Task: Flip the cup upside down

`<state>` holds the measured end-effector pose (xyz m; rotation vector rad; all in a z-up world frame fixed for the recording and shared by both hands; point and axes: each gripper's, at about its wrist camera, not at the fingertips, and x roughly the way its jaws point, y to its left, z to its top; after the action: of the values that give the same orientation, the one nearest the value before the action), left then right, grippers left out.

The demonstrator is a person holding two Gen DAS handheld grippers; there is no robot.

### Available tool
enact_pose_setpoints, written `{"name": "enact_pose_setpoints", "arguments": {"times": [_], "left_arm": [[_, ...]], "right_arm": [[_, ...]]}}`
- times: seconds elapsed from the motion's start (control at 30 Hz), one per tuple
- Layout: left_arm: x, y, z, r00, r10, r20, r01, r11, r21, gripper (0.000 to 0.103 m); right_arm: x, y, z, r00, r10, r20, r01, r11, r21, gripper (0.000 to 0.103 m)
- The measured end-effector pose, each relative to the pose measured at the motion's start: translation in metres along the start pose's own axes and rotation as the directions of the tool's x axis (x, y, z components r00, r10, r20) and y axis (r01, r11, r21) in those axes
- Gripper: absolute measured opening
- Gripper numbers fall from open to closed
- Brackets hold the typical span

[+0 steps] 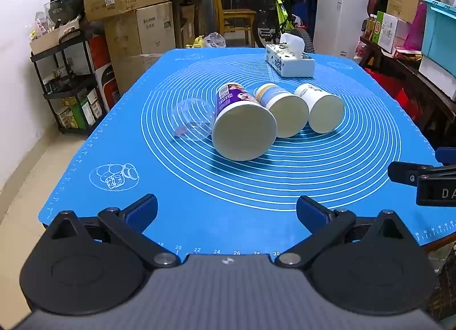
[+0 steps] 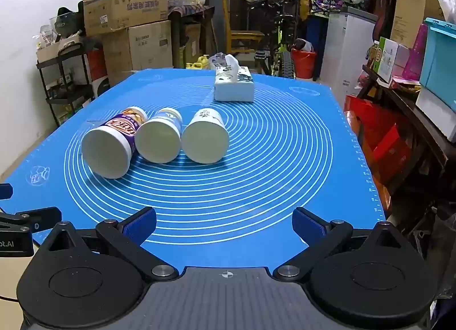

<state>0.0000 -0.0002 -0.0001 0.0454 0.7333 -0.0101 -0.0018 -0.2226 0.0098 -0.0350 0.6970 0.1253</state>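
three paper cups lie sideways well beyond the open right gripper.

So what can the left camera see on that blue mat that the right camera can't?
Only the left wrist view shows the clear plastic cup lying on its side beside the purple cup; in the right view the purple cup seems to hide it. Only the right wrist view shows the red bucket on the floor beyond the table. Both show three paper cups lying on their sides in a row, the purple cup, the blue-banded cup and the white cup, the tissue box behind them and the blue mat. Each gripper, left and right, is open.
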Motion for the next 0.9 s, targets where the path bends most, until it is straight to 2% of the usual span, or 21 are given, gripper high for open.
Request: {"name": "enact_pose_setpoints", "arguments": {"times": [0.9], "left_arm": [[-0.0011,-0.0060,-0.0018,1.000,0.000,-0.006,0.000,1.000,0.026,0.102]], "right_arm": [[-0.0009,0.0027,0.0013,1.000,-0.014,-0.008,0.014,1.000,-0.021,0.100]]}}
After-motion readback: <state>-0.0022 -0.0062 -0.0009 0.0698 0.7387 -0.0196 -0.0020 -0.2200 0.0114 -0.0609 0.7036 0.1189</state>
